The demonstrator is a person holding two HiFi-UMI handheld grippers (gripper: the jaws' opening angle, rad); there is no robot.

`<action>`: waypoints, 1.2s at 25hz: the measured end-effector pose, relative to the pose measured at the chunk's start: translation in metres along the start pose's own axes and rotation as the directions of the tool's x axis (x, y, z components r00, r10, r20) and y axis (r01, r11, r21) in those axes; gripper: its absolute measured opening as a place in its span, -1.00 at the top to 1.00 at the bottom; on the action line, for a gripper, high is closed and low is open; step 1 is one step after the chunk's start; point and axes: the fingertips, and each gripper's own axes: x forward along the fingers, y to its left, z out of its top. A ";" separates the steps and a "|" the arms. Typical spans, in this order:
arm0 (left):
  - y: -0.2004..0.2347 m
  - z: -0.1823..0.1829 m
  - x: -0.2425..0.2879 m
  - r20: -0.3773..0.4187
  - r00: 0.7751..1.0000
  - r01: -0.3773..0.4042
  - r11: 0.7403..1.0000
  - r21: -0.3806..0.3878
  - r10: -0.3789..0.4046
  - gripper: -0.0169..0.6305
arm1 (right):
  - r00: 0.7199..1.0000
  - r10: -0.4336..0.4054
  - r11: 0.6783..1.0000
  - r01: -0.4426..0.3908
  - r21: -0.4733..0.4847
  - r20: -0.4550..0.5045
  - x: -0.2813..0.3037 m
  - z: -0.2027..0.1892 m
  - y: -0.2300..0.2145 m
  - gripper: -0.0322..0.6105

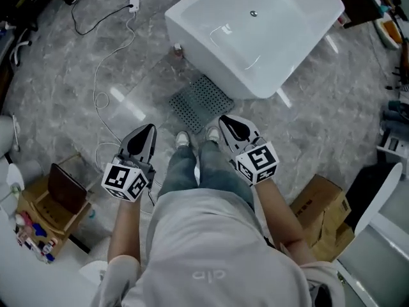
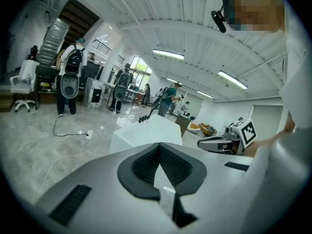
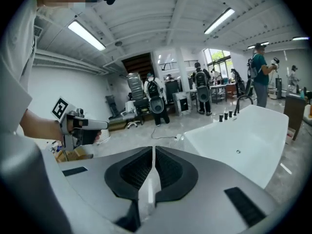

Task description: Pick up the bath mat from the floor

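Grey marble floor (image 1: pixel 57 88) w/ bath mat (image 1: pixel 200 101) by white tub (image 1: pixel 268 50).

Head view steeply down, gripper views facing across room (all share bathtub (image 1: pixel 255 31))

The left grey two-jaw gripper (image 1: pixel 147 132) and right grey two-jaw gripper (image 1: pixel 229 123) point forward, tilted slightly down, jaws together, both empty.

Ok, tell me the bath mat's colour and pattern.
Dark grey bath mat, perforated grid pattern; head view shows it best.
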 end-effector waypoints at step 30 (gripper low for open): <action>0.230 -0.381 -0.026 -0.343 0.845 -0.530 0.725 -0.440 0.410 0.90 | 0.682 0.192 0.952 -0.303 -0.033 -0.706 0.347 -0.416 0.023 0.28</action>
